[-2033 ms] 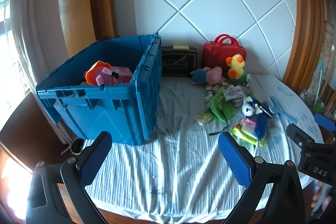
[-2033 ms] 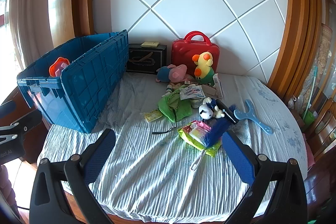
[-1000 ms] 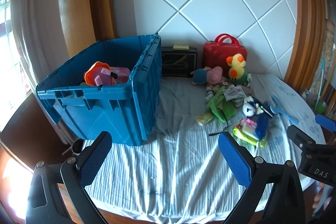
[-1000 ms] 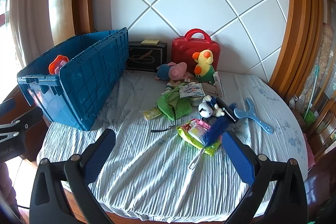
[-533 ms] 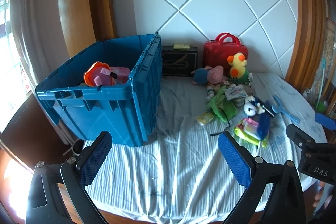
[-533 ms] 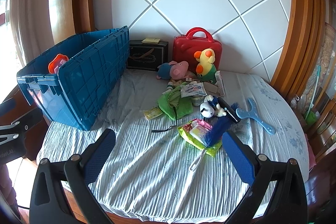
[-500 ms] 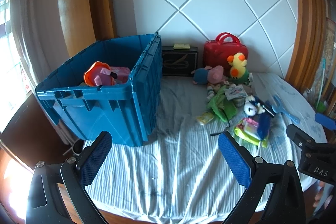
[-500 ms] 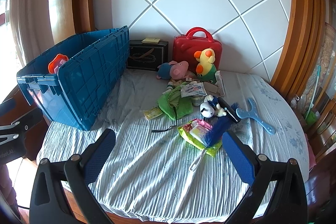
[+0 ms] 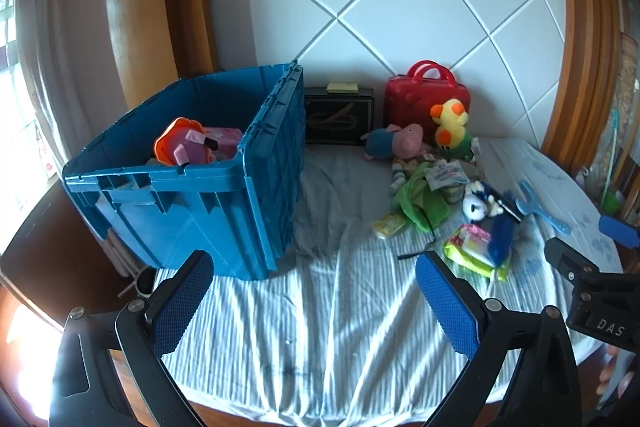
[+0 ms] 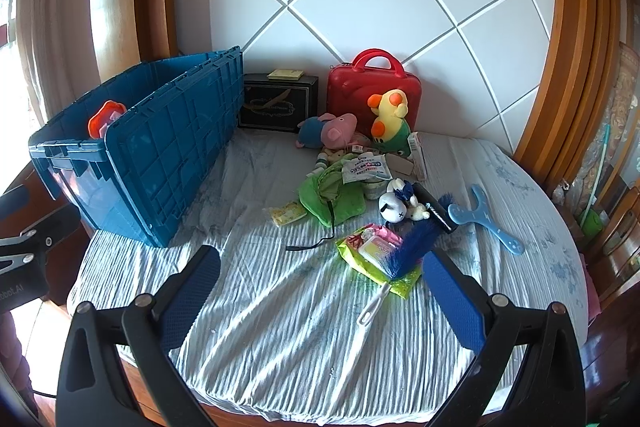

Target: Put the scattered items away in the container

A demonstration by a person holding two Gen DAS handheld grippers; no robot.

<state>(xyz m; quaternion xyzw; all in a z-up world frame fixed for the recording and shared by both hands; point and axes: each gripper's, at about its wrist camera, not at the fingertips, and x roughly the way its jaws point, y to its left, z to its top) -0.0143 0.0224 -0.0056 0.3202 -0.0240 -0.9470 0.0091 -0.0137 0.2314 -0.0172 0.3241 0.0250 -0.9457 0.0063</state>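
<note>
Left gripper (image 9: pixel 312 291) and right gripper (image 10: pixel 320 287) both hang wide open, empty. Soft toys and packets (image 10: pixel 360 183) lie heaped beside the ribbed blue plastic crate (image 9: pixel 192 195), which holds some toys. Risk: snagging neighbours in the tangled heap.

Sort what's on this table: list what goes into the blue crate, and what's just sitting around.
For the job: blue crate, pig plush, green cloth, blue brush, wipes pack, blue boomerang.

Just there: red case, black box.
</note>
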